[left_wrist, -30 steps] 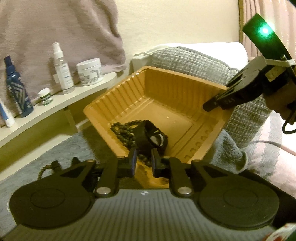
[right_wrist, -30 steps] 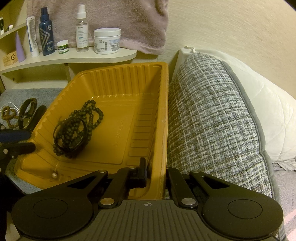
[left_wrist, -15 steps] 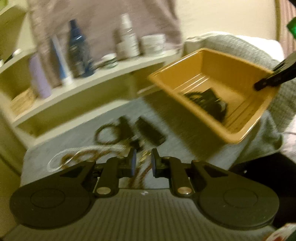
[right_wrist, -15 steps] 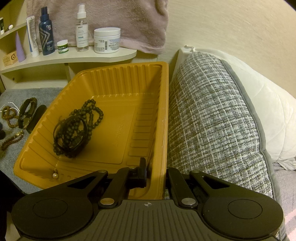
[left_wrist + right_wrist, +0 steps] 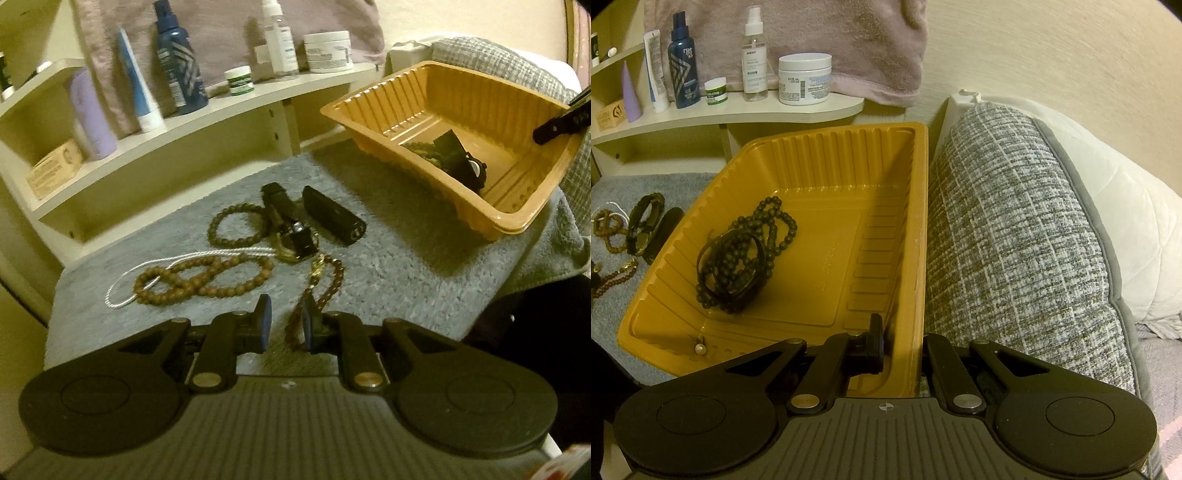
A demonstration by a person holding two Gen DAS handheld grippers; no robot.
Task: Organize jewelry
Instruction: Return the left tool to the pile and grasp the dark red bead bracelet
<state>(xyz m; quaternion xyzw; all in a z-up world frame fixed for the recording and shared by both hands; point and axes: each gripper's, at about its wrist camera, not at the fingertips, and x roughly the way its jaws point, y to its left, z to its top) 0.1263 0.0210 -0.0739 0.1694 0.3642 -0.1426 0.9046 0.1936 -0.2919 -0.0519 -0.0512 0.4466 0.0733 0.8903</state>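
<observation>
Jewelry (image 5: 229, 273) lies tangled below your slightly parted, empty left gripper (image 5: 286, 325), so one strand may drag neighbours; your right gripper (image 5: 901, 350) clamps the tray (image 5: 919, 236) wall.

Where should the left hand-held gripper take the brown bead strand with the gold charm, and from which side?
Grip the brown bead strand with the gold charm on its straight lower run, from above. That run already lies between the left hand-held gripper fingers, clear of the other pieces.
</observation>
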